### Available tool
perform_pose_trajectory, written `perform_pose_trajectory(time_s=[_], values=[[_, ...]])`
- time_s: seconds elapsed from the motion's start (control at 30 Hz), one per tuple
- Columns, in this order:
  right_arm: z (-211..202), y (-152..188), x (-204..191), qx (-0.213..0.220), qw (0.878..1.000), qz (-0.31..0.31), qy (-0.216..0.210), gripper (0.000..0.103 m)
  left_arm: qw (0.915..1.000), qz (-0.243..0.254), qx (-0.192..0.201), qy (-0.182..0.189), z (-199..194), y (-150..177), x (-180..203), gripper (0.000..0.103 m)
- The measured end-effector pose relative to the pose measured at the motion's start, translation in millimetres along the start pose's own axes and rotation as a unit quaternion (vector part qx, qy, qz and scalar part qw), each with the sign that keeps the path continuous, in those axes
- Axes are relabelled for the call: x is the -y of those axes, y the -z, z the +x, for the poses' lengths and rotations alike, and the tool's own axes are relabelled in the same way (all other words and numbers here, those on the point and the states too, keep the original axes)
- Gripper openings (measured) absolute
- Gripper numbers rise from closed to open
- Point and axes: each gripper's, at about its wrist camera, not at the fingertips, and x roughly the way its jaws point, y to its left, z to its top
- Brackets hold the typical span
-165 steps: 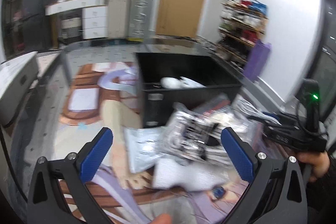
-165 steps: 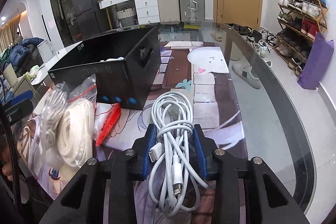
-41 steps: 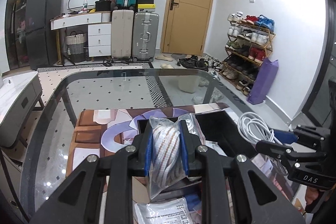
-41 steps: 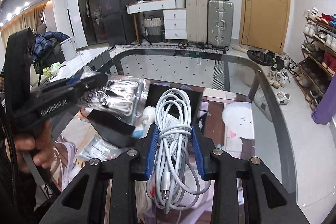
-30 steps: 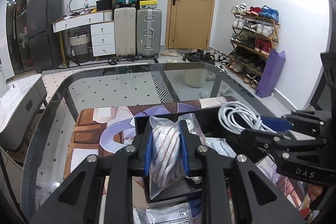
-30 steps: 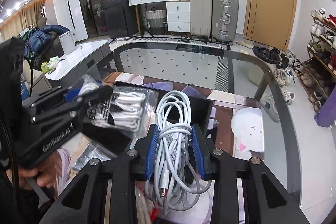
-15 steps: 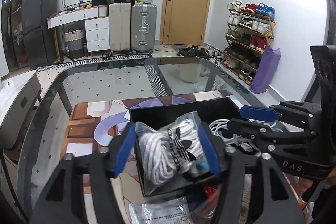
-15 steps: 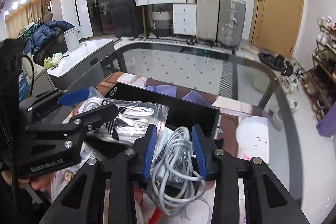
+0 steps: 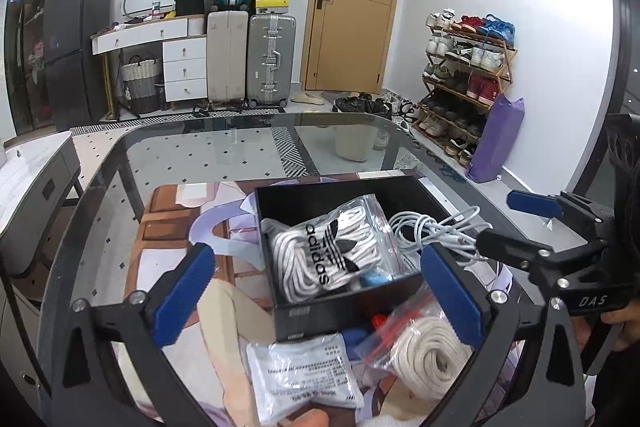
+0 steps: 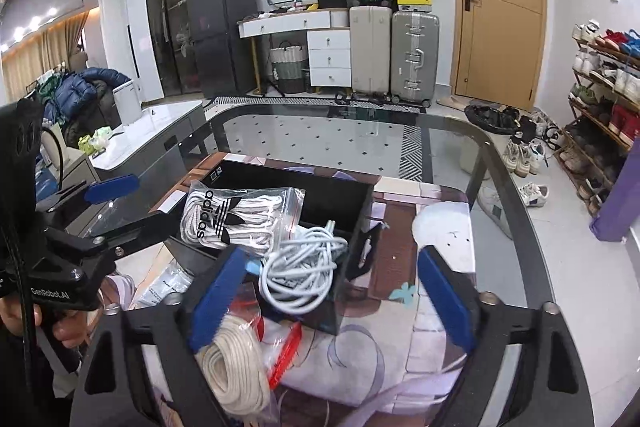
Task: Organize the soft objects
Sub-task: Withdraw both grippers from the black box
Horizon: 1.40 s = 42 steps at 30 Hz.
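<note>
A black box (image 9: pixel 340 311) (image 10: pixel 356 255) stands on the printed mat. Inside it lie a clear Adidas bag of white laces (image 9: pixel 328 255) (image 10: pixel 236 215) and a coil of white cable (image 9: pixel 436 231) (image 10: pixel 304 267). My left gripper (image 9: pixel 320 295) is open and empty, just in front of the box. My right gripper (image 10: pixel 332 295) is open and empty, above the box's near corner. Each gripper shows in the other's view, the right one (image 9: pixel 532 227) and the left one (image 10: pixel 104 203).
A bagged coil of cream rope (image 9: pixel 432 355) (image 10: pixel 236 375) and a white printed packet (image 9: pixel 304 375) lie on the mat in front of the box. The mat covers part of a glass table (image 9: pixel 208 155). Suitcases, a shoe rack and a door stand behind.
Both grippers have opened wide. The lace bag and the cable coil have dropped from them into the black box.
</note>
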Motion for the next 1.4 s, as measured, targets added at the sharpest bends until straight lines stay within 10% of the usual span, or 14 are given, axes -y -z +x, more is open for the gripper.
perform_pose_trajectory(time_s=[1.4], values=[[-21,89,3,-0.025,0.998,0.062,0.003,0.102,0.9937,0.040,-0.103,0.019,-13,100,26,0.103]])
